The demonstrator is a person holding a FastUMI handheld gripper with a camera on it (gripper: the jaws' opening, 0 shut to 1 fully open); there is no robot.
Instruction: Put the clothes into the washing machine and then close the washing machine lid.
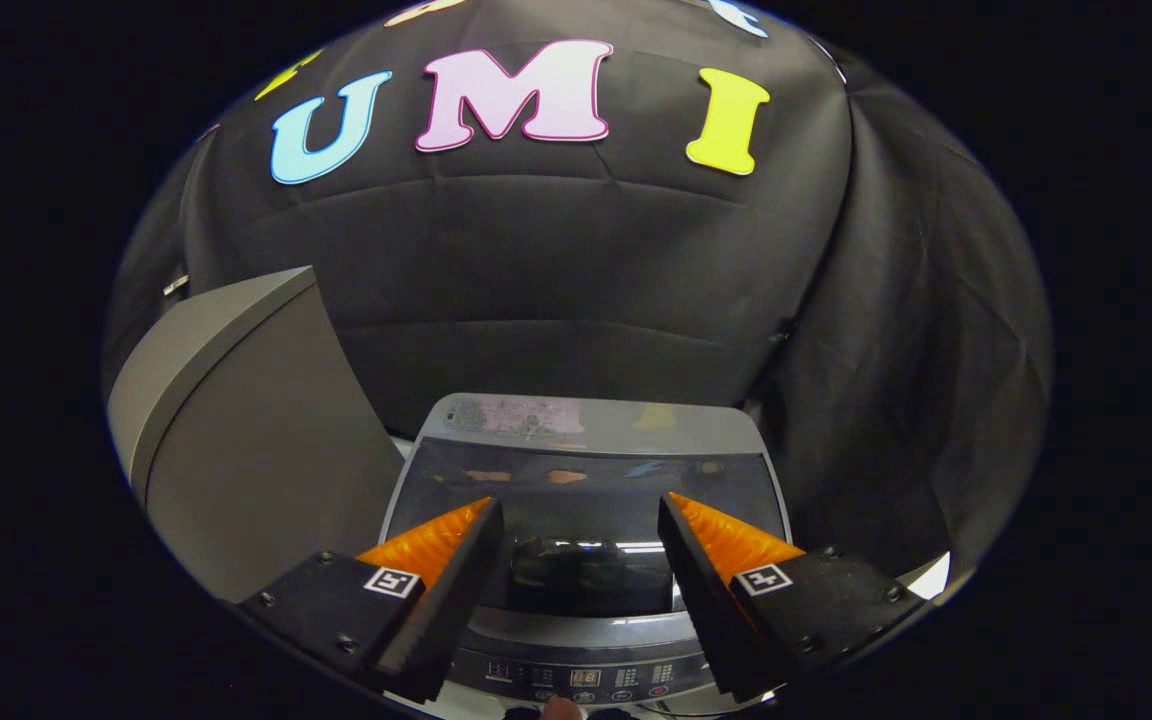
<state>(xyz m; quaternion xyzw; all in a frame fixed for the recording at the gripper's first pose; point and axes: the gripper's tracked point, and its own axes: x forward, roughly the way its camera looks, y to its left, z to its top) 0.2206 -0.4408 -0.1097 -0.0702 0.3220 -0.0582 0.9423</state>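
Note:
The top-loading washing machine (586,425) stands just below and ahead of my fingers. Its dark glass lid (576,480) lies flat and shut over the tub and mirrors the wall behind. The control panel (586,677) with a small lit display runs along the machine's near edge, under the fingers. My gripper (578,505) hovers above the lid, open, with nothing between its fingers. A fingertip (562,708) of a person's hand shows at the panel's near edge. No clothes can be seen through the lid's dark glass.
A tall grey box-like unit (236,440) stands close to the machine's left side. Black cloth (886,400) hangs behind the machine and down its right side.

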